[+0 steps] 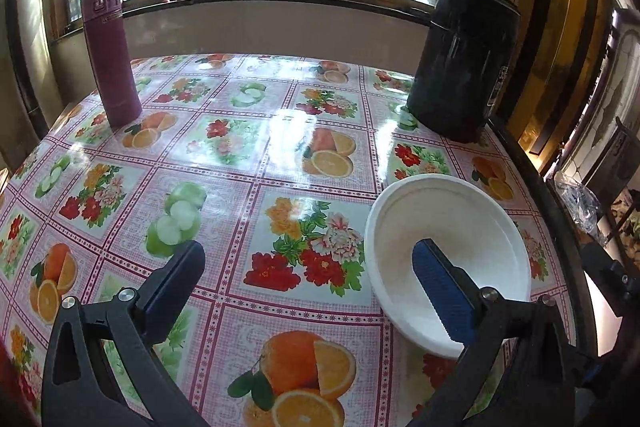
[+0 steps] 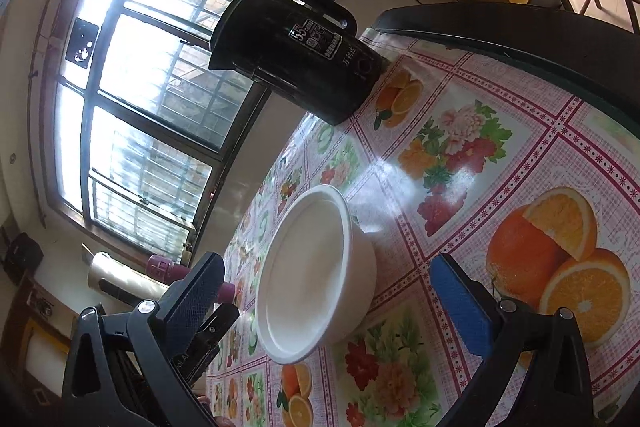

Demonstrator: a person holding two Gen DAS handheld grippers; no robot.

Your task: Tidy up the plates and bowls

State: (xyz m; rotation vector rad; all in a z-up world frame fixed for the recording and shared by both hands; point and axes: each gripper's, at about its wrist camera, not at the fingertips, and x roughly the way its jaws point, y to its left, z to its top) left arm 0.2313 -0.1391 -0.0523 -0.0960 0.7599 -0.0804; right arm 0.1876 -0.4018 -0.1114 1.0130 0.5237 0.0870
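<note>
A white bowl (image 1: 448,263) sits upright on the fruit-and-flower tablecloth (image 1: 248,155) near the table's right edge, with a black kettle (image 1: 464,63) toward the far right corner and a maroon flask (image 1: 110,55) toward the far left corner. The left gripper (image 1: 308,267) is spread wide and empty, its right finger (image 1: 440,291) over the bowl's hollow. The right gripper (image 2: 324,291) is also wide and empty, its fingers on either side of the bowl without touching it

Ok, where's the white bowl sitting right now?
The white bowl sits on the fruit-print tablecloth near the table's right edge, in front of the black kettle, with the left gripper's right finger over it.
</note>
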